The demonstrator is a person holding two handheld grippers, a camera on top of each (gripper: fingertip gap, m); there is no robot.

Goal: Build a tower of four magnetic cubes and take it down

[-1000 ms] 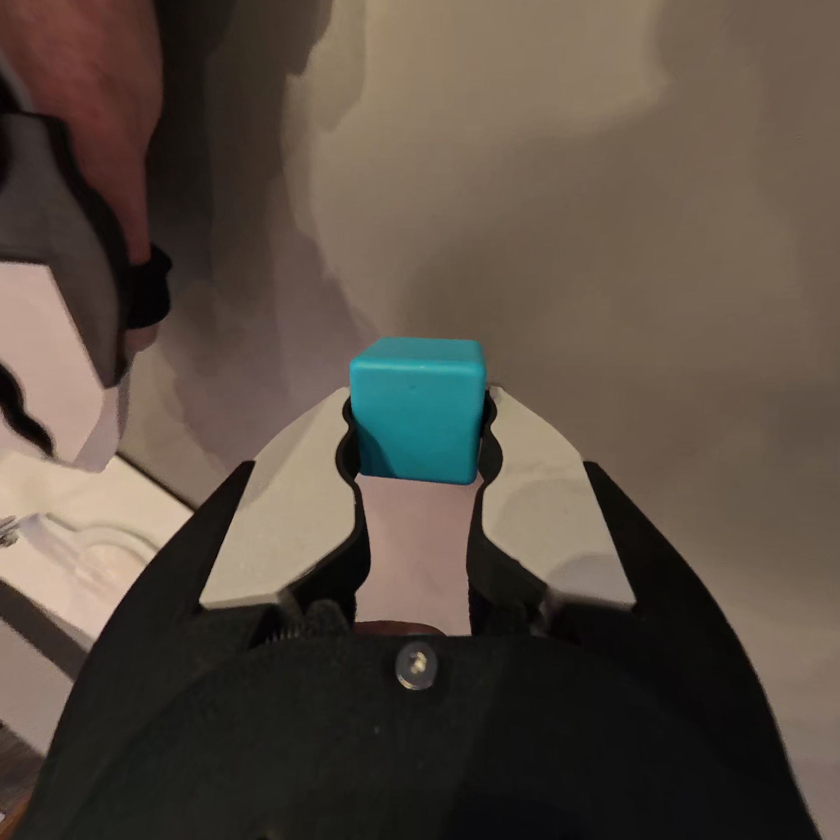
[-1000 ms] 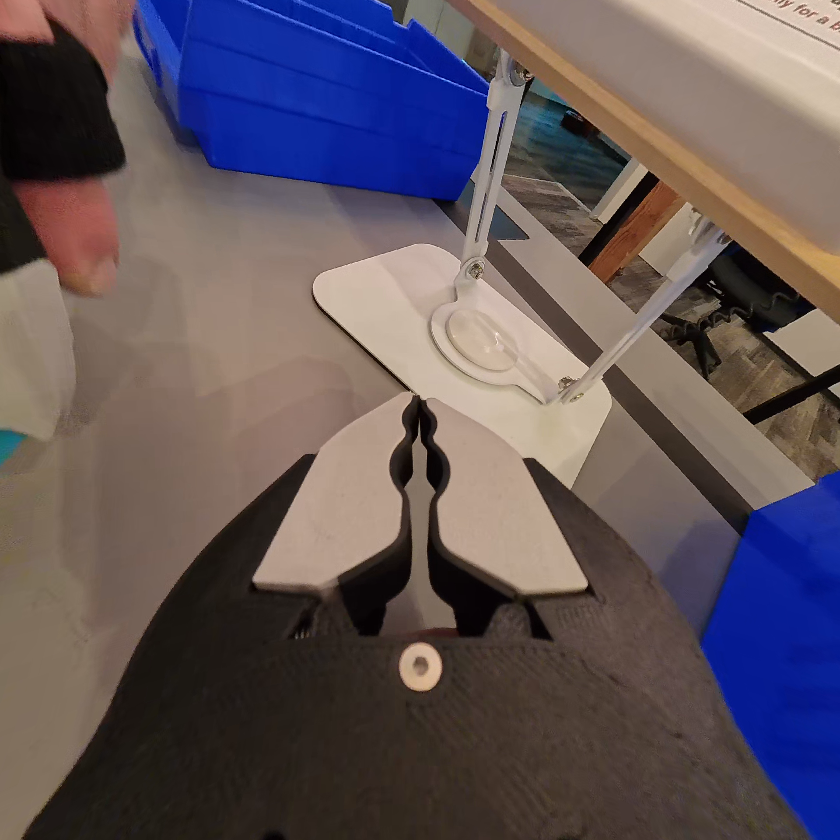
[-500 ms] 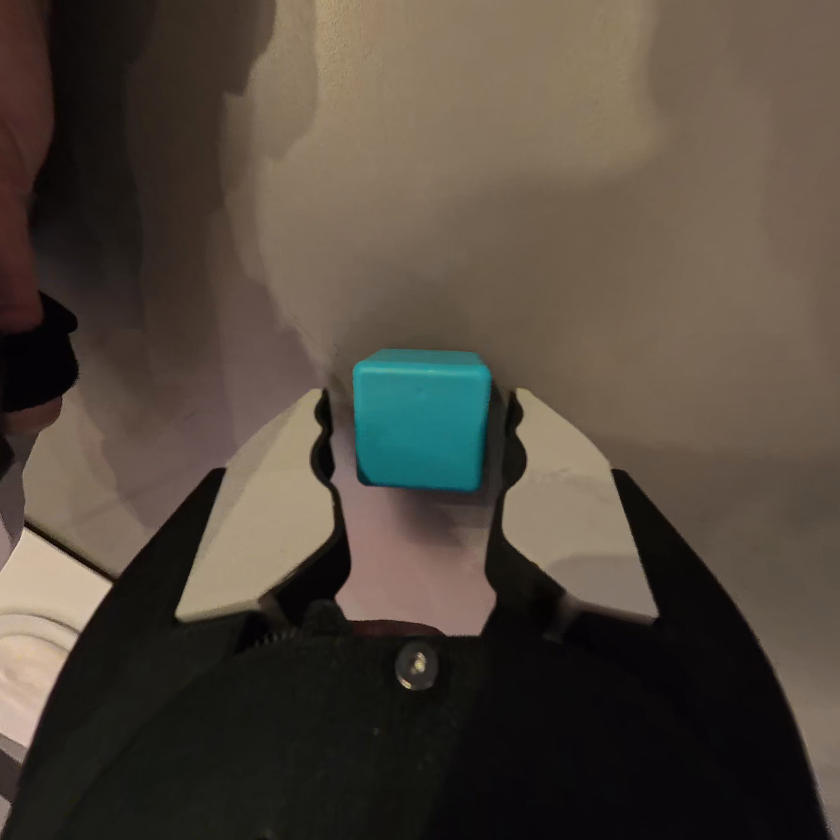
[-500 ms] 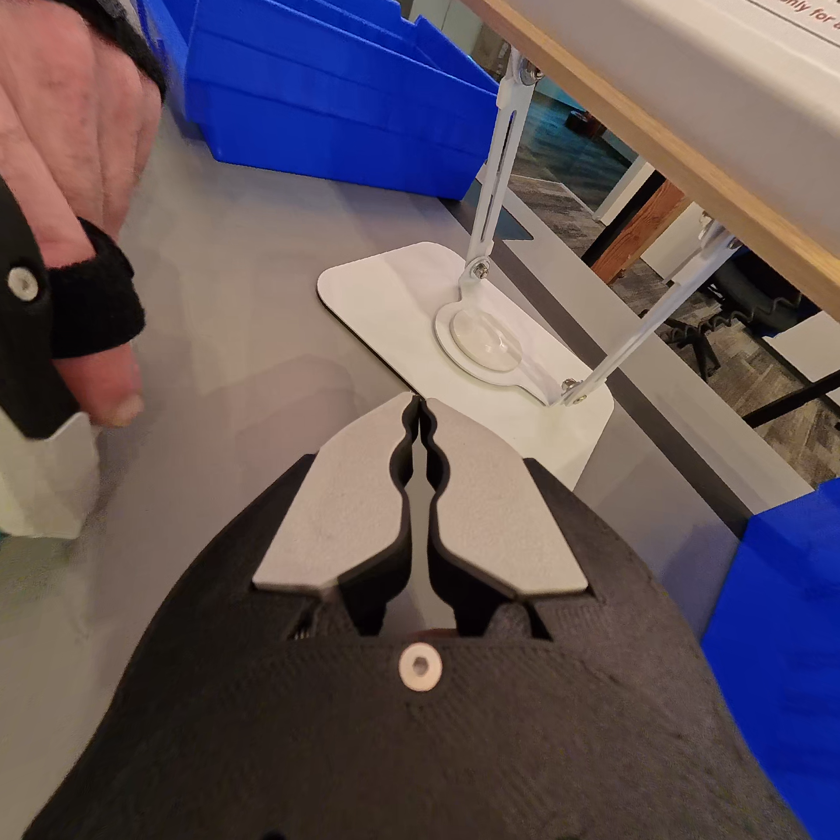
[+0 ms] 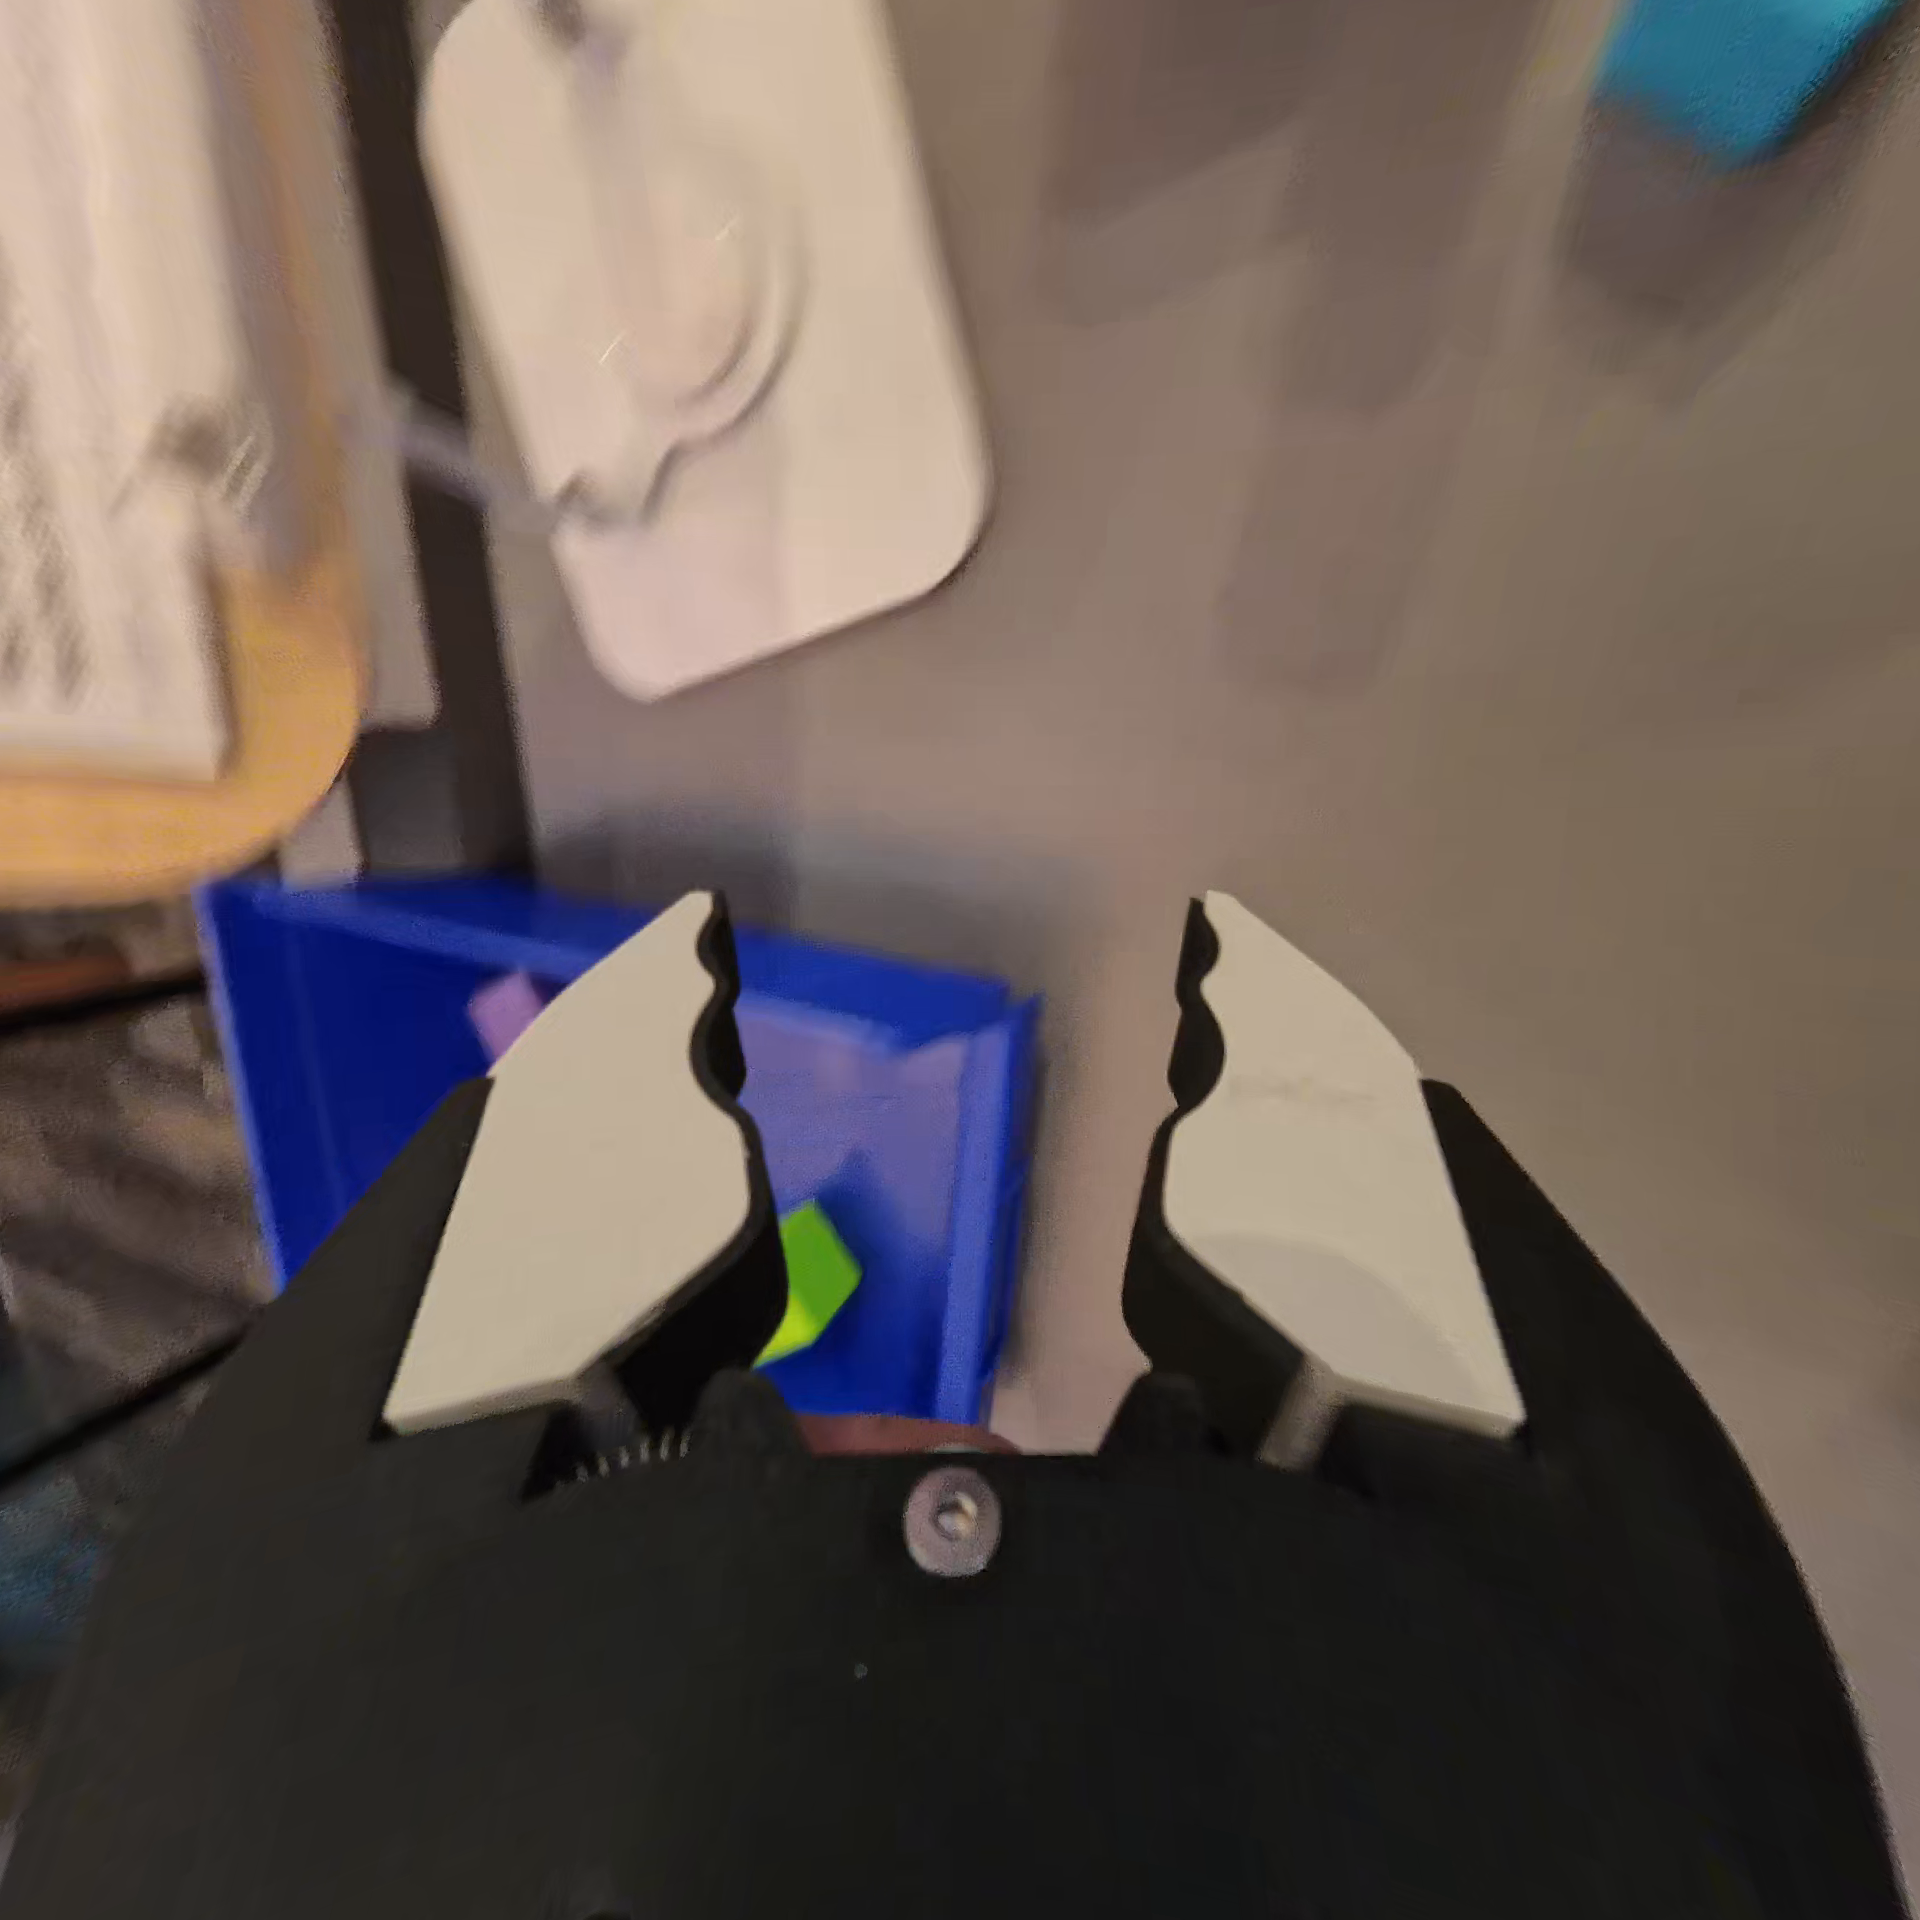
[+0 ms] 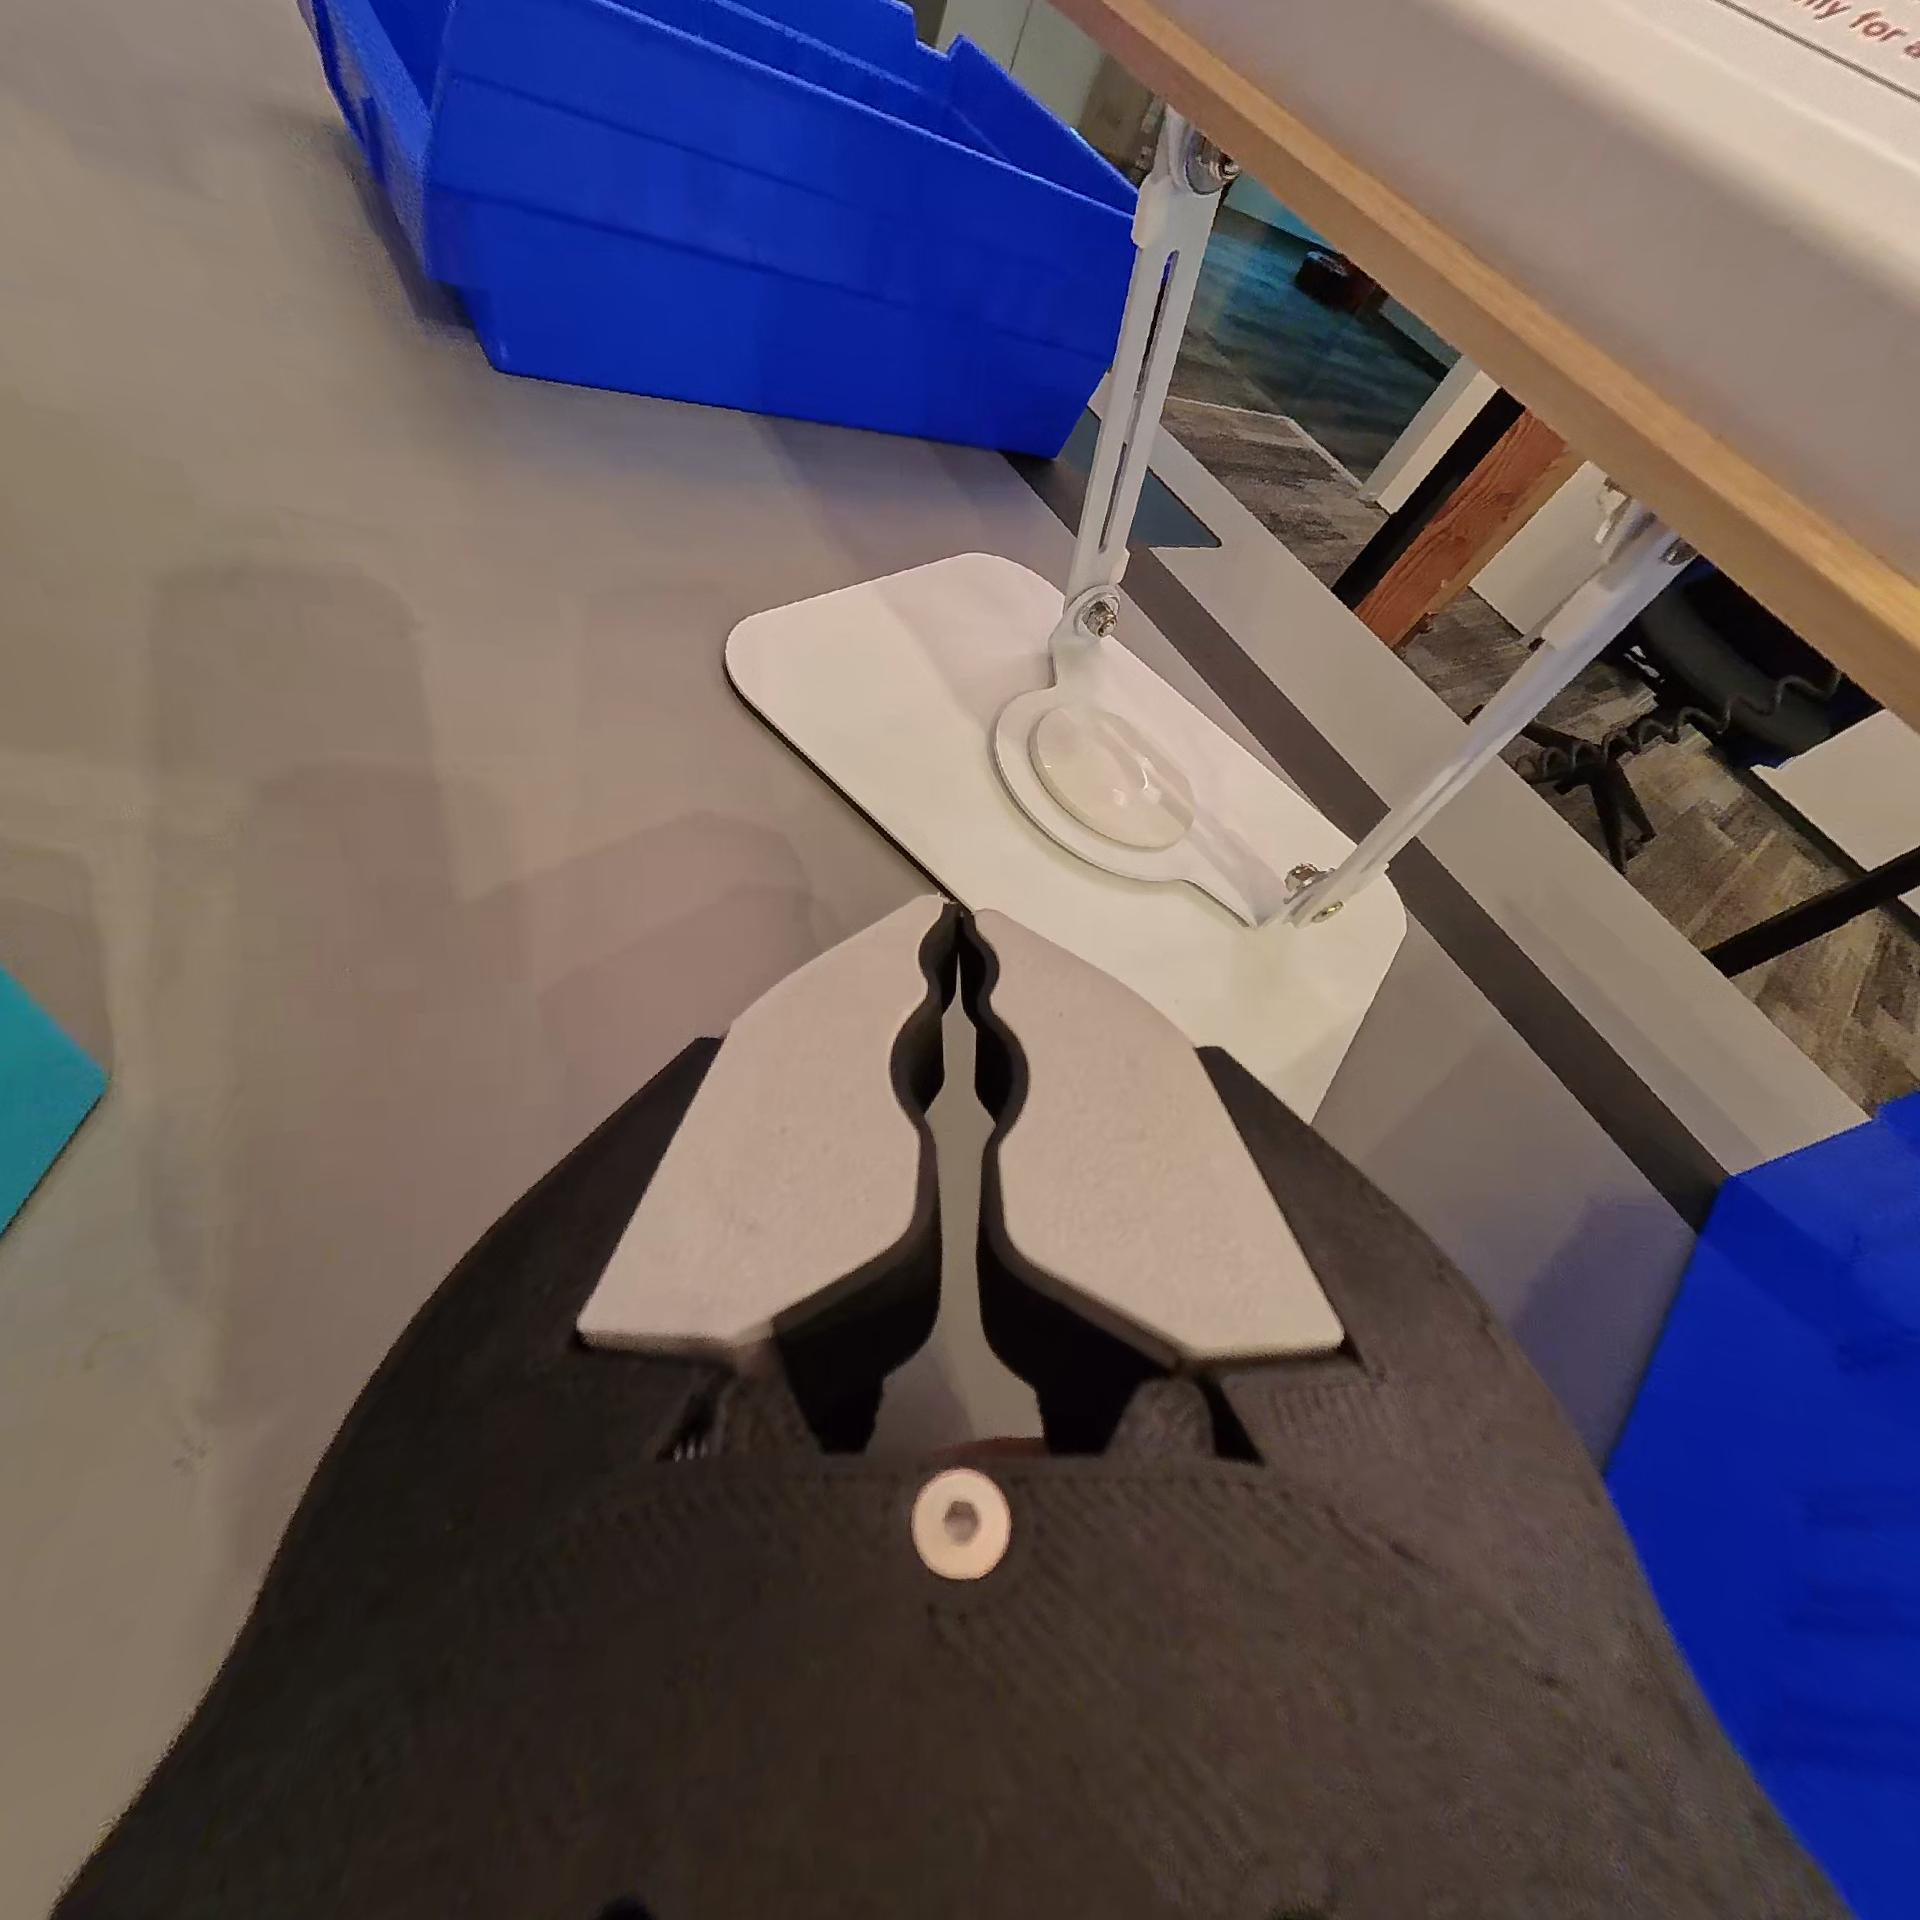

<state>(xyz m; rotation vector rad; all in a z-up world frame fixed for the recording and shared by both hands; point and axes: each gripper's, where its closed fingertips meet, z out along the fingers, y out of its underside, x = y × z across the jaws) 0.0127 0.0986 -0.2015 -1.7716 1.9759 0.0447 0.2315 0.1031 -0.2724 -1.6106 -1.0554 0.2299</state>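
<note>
My left gripper (image 5: 956,935): jaws wide apart, empty, over the blue bin (image 5: 966,1195) holding a green cube (image 5: 816,1283) and a purple cube (image 5: 506,1013). My right gripper (image 6: 958,925): jaws together, empty. Teal cube (image 5: 1745,73): upper right of the left wrist frame, on the grey table (image 5: 1351,727). Risk: view blurred; a hurried reach may clip the bin wall.

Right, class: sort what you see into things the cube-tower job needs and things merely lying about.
Job:
teal cube
green cube
purple cube
blue bin holding them
left claw

Lying about:
white stand base
stacked blue bins
</note>
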